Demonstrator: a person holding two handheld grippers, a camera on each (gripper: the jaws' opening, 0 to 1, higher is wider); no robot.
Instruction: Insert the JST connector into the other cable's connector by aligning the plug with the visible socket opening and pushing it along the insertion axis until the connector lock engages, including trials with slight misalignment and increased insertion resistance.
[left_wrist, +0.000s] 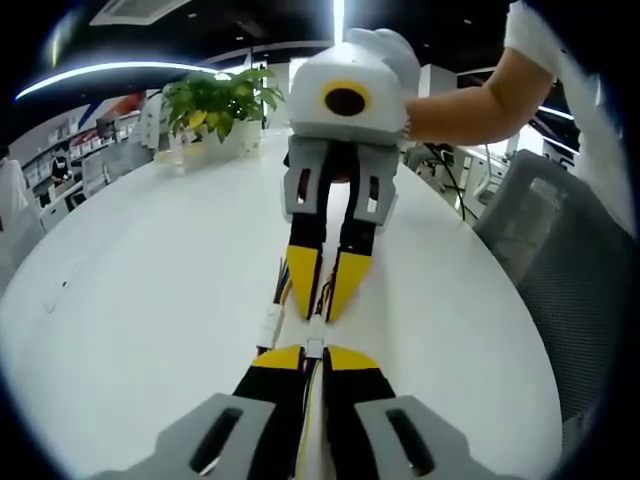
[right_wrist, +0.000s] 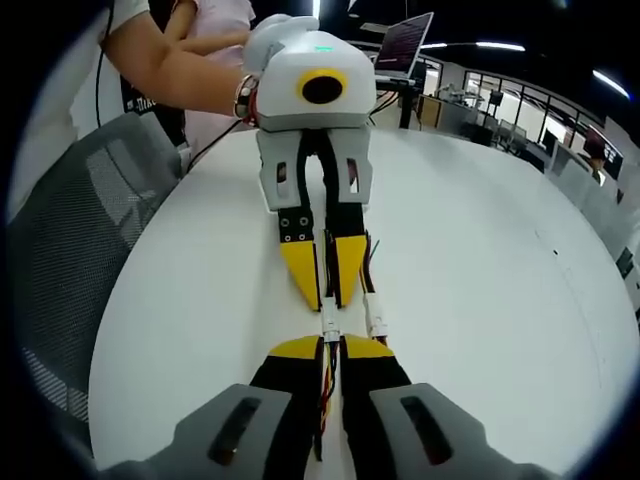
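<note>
Since both grippers, left and right, pinch shut on small, light, stiff connectors mid-table, tip to tip, holding near the housings keeps limp wires clear.
</note>
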